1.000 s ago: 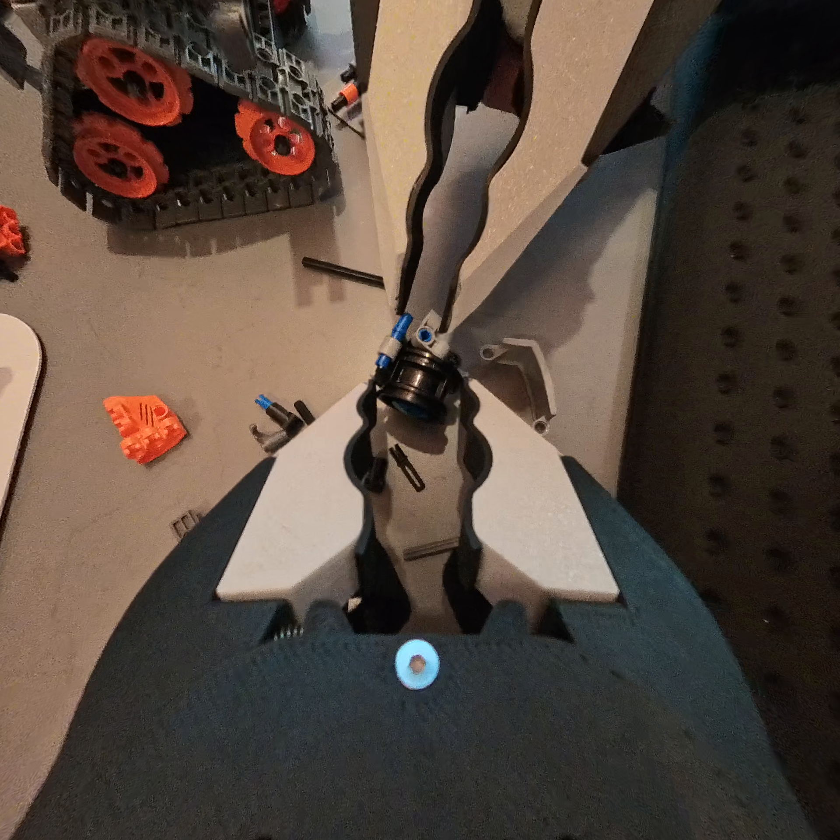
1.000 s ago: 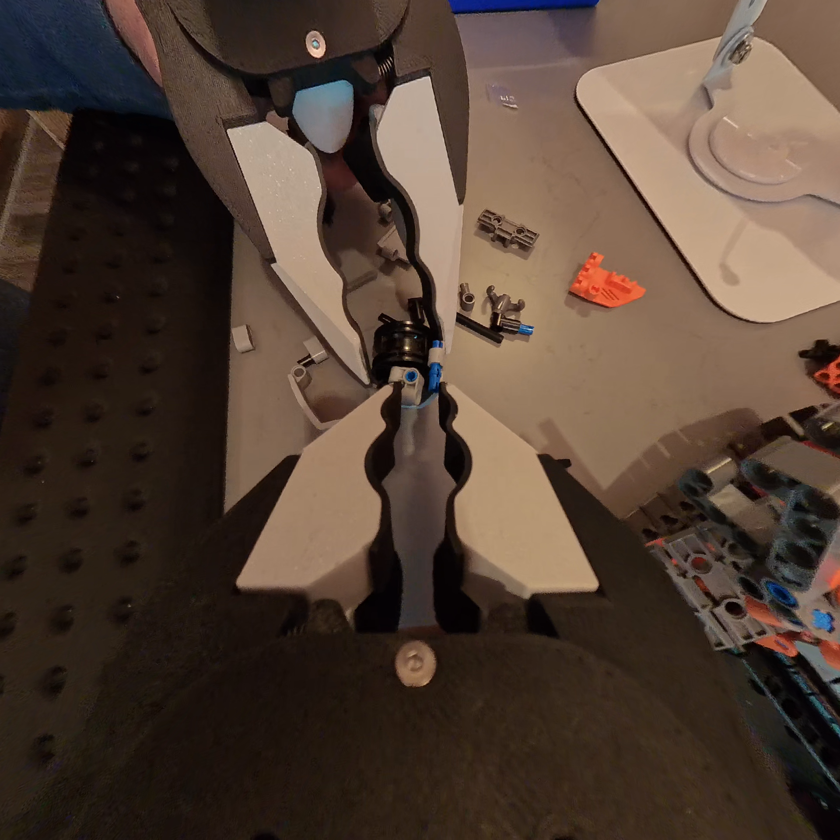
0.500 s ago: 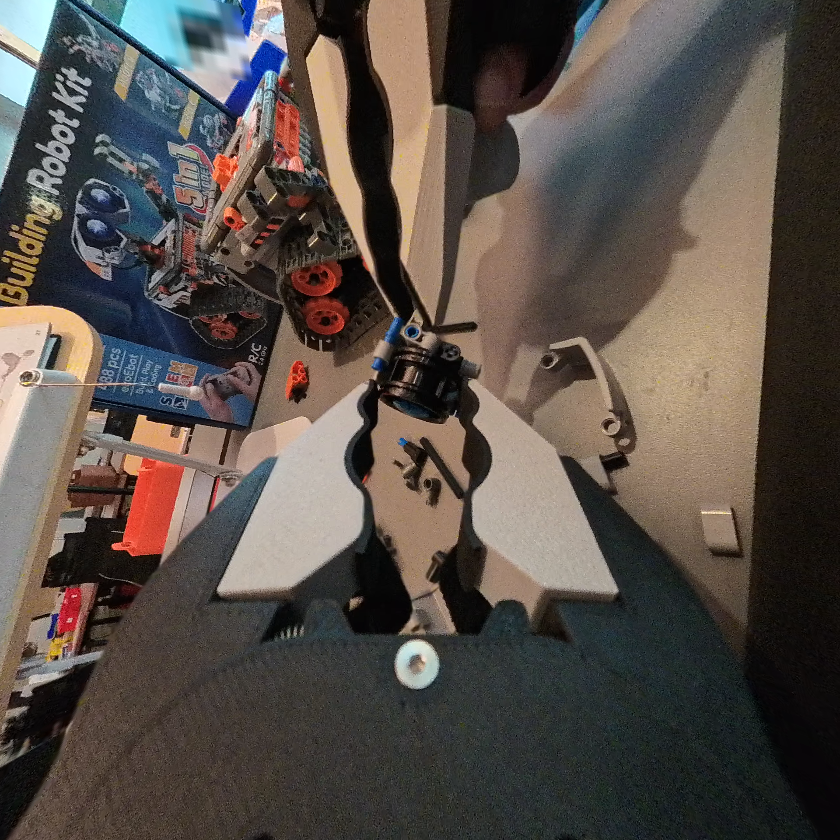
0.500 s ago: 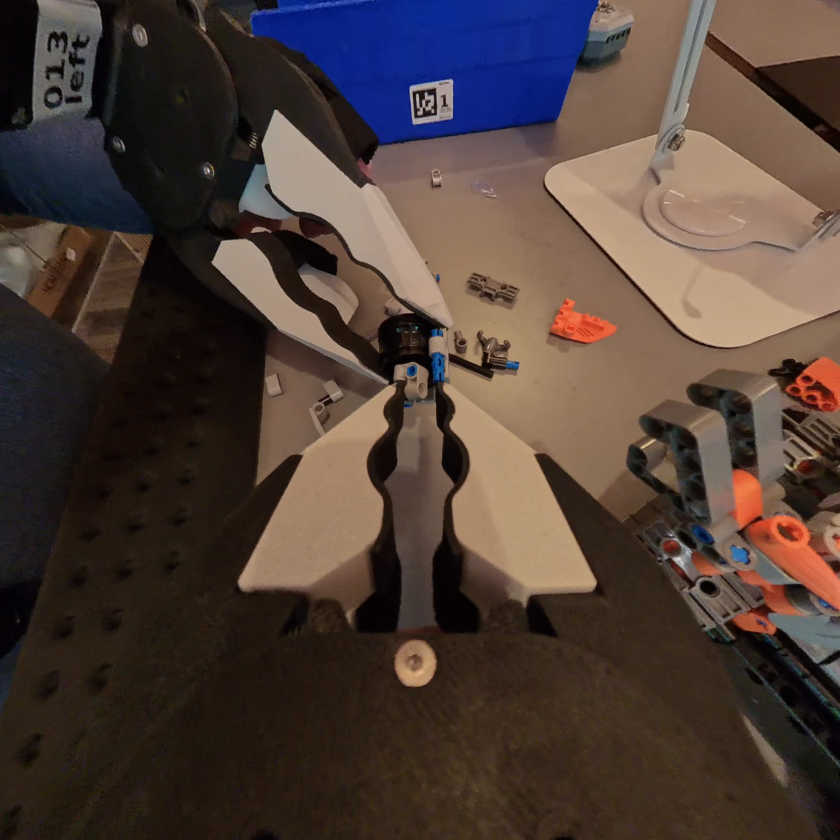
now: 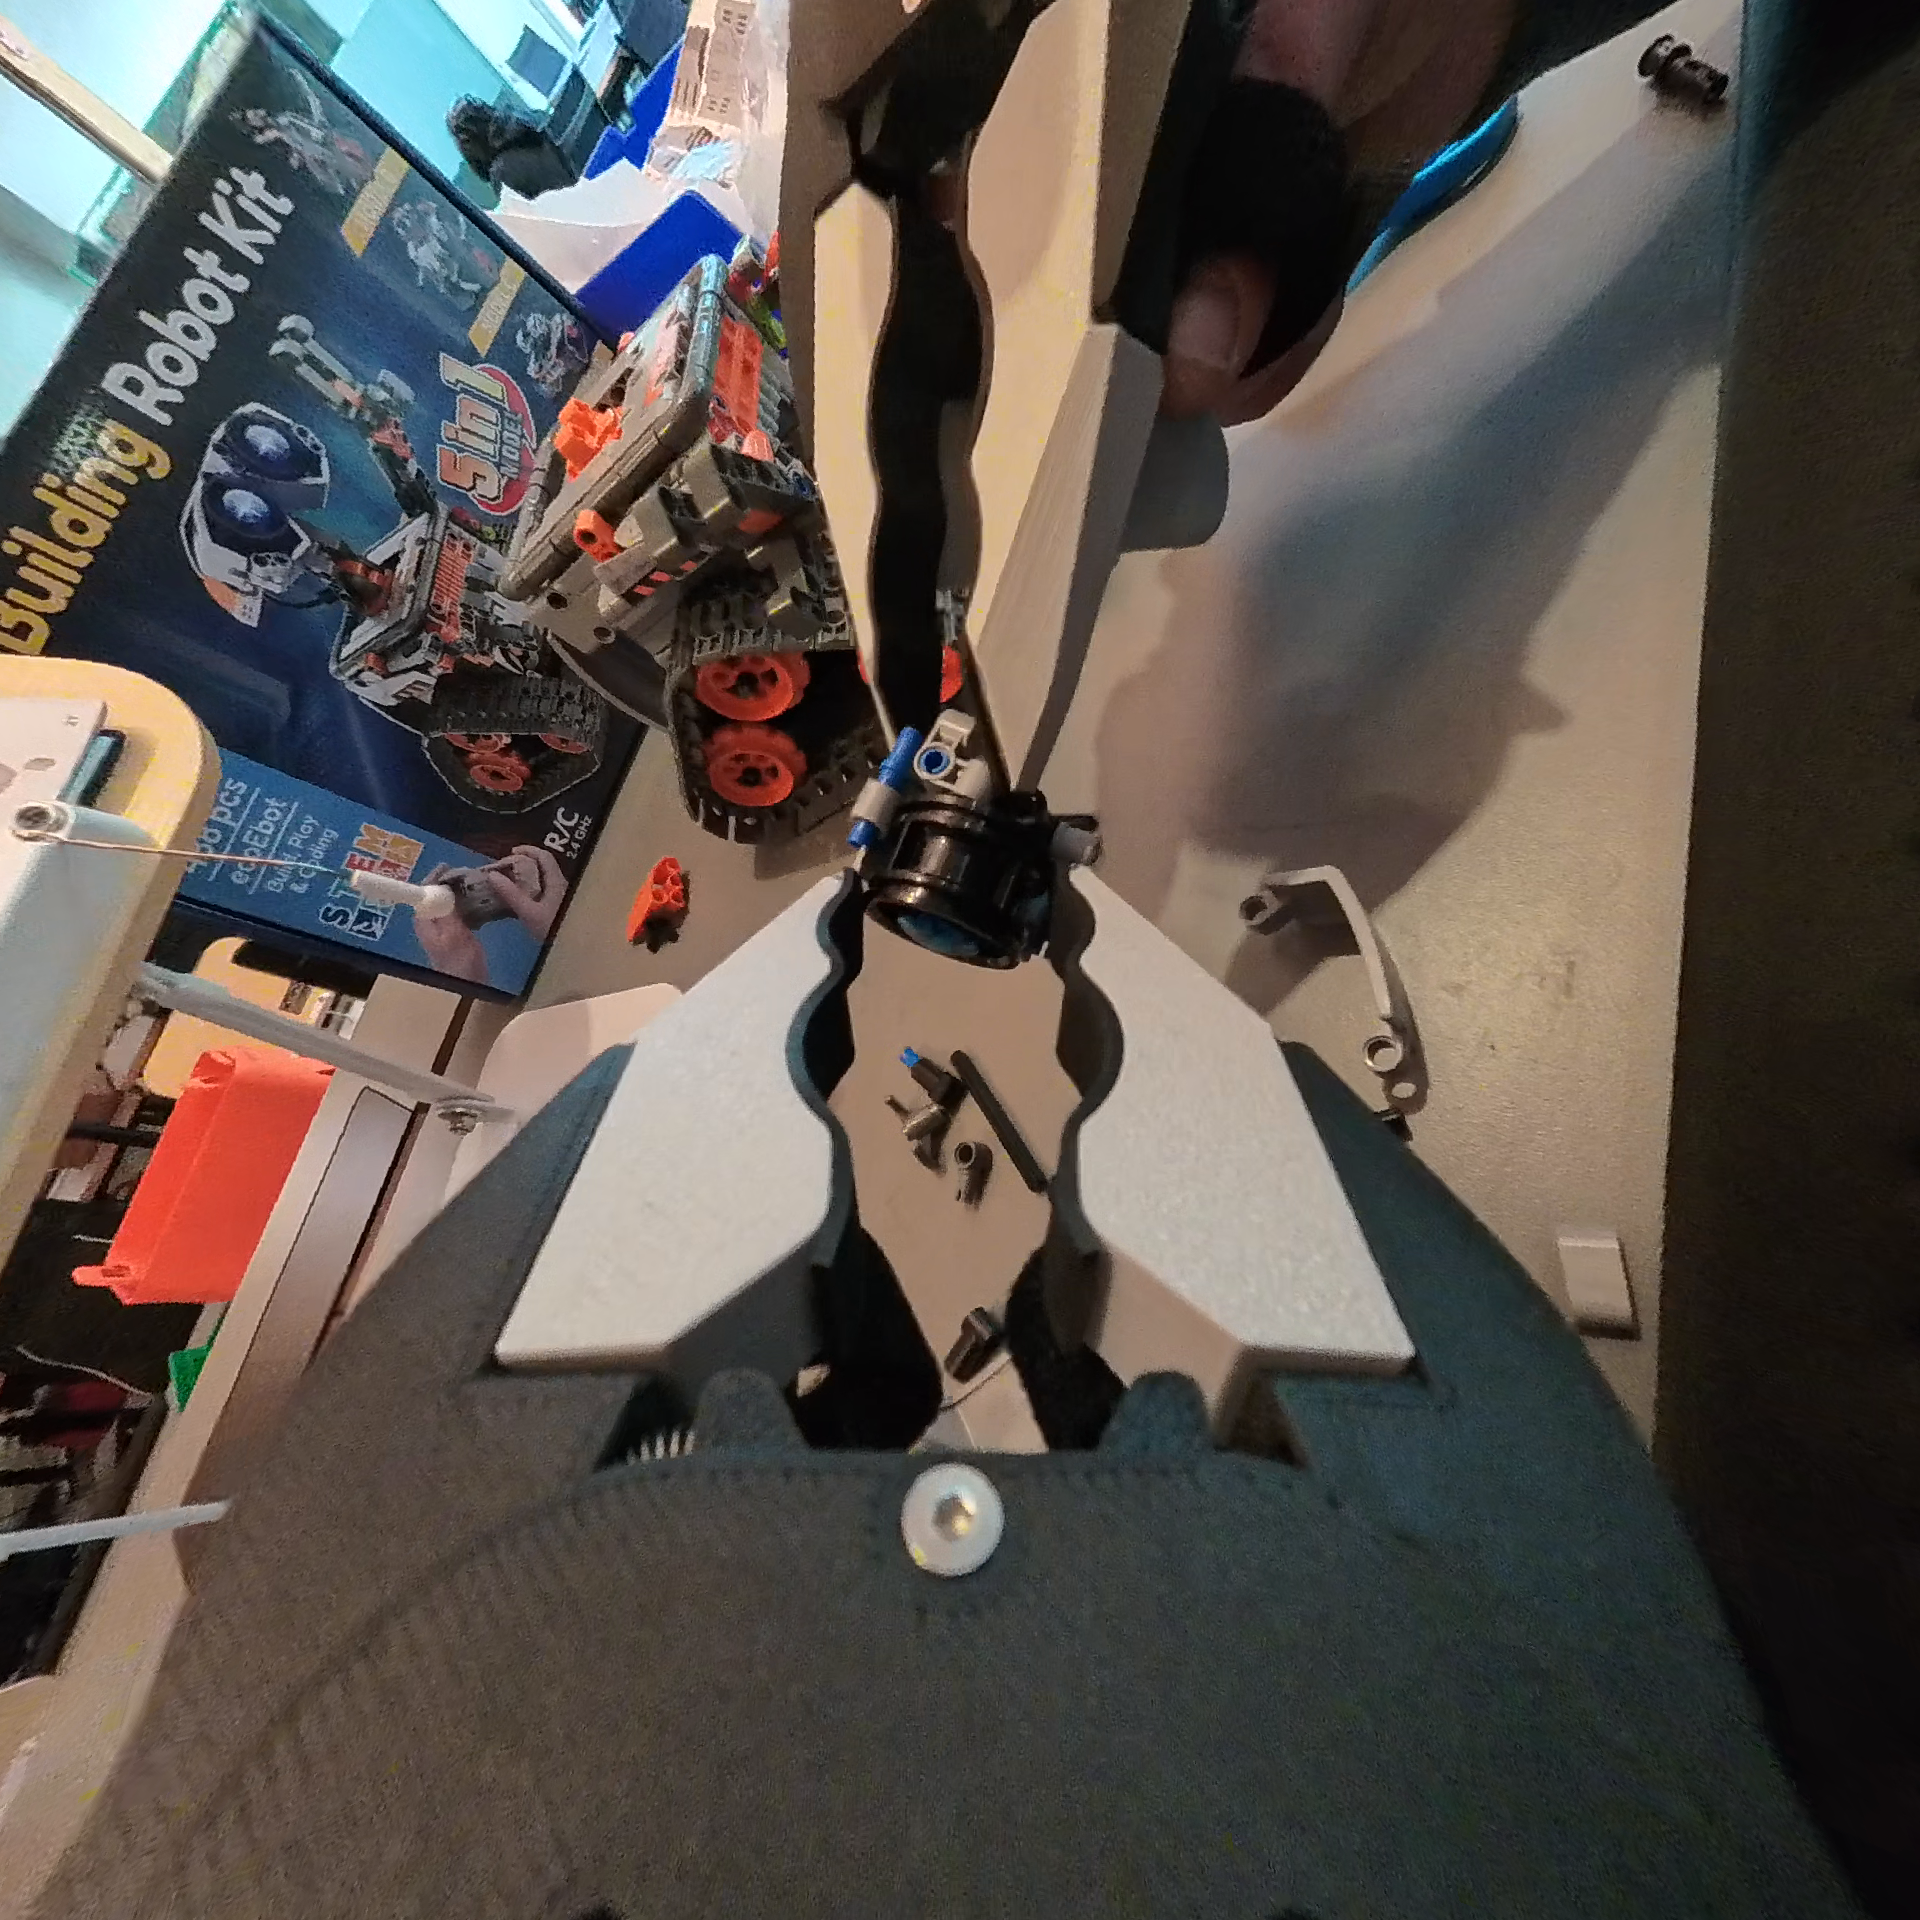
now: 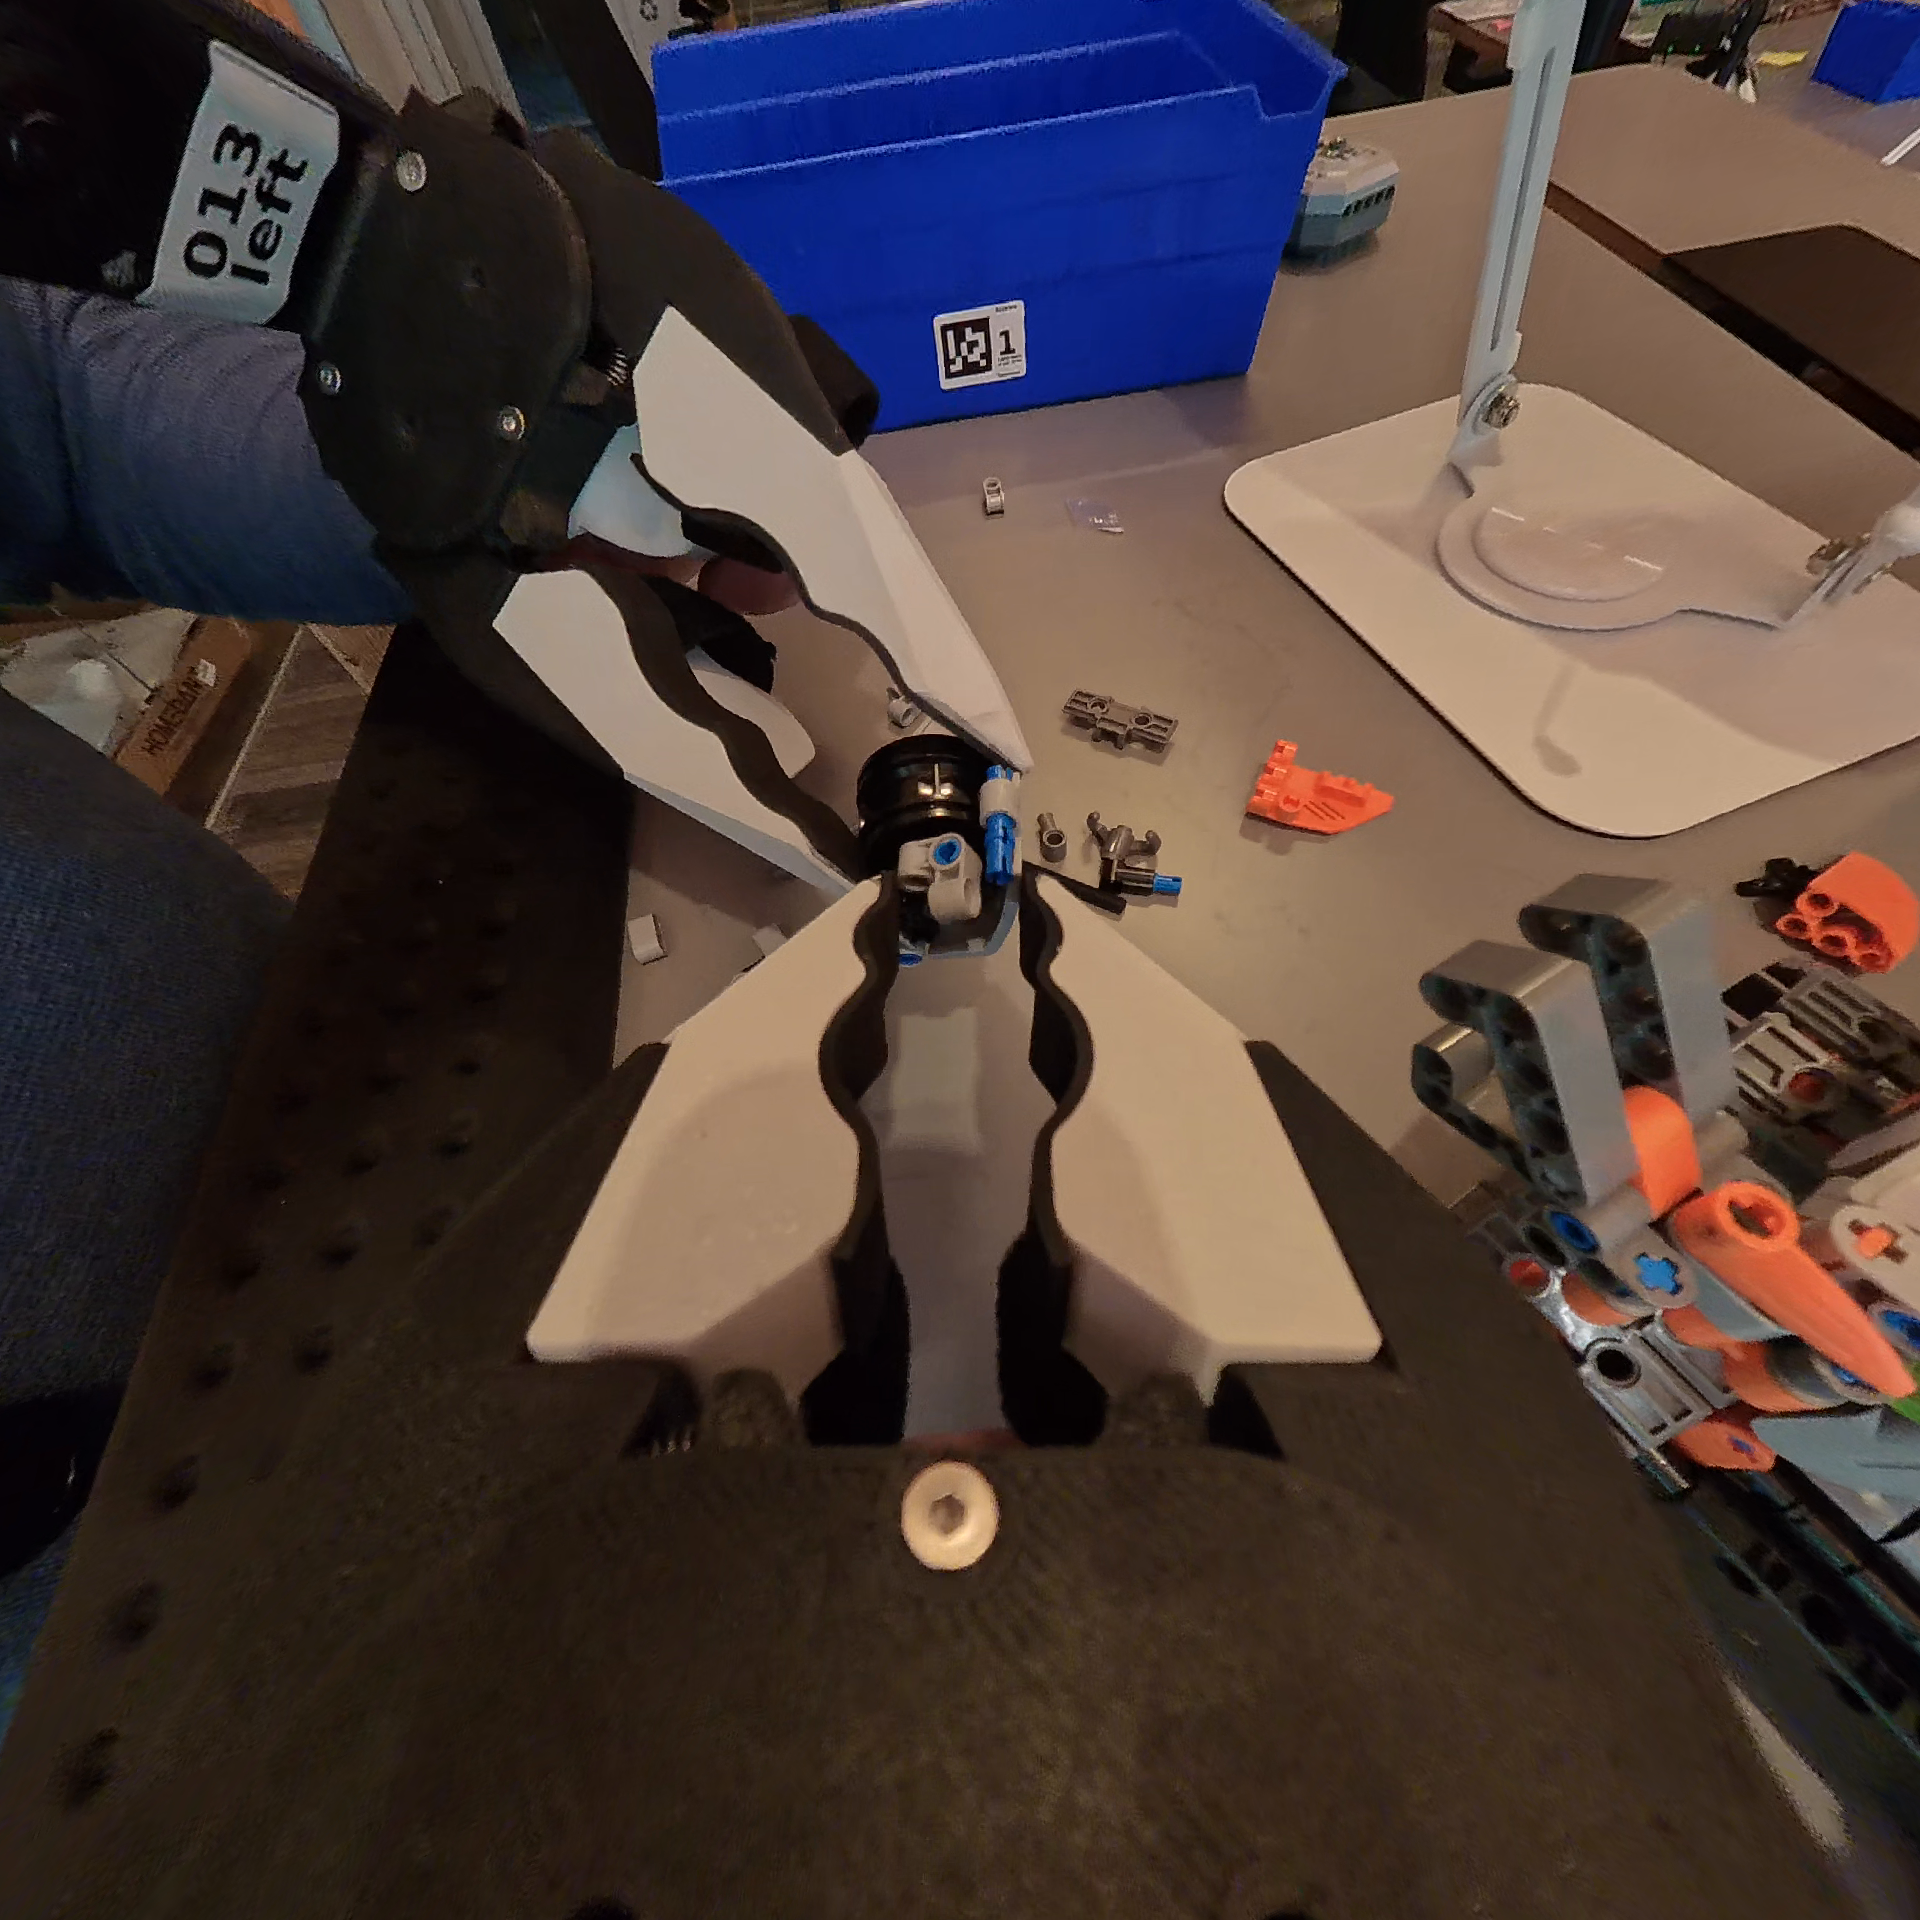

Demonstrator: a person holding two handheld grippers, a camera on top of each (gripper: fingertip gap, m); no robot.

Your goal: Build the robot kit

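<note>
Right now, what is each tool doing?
Left tool: shut on the black wheel piece.
Right tool: shut on the same piece's grey connector.

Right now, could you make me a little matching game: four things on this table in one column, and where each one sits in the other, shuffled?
Things:
1. black ribbed wheel hub
2. orange wedge-shaped brick
3. blue plastic bin
4. white flat stand base

Places:
A. at the table's far edge
B. lying alone on bare table, in front of the stand base
C. between the tips of both grippers
D. far right, carrying an upright post

Pairs: 1-C, 2-B, 3-A, 4-D
</note>
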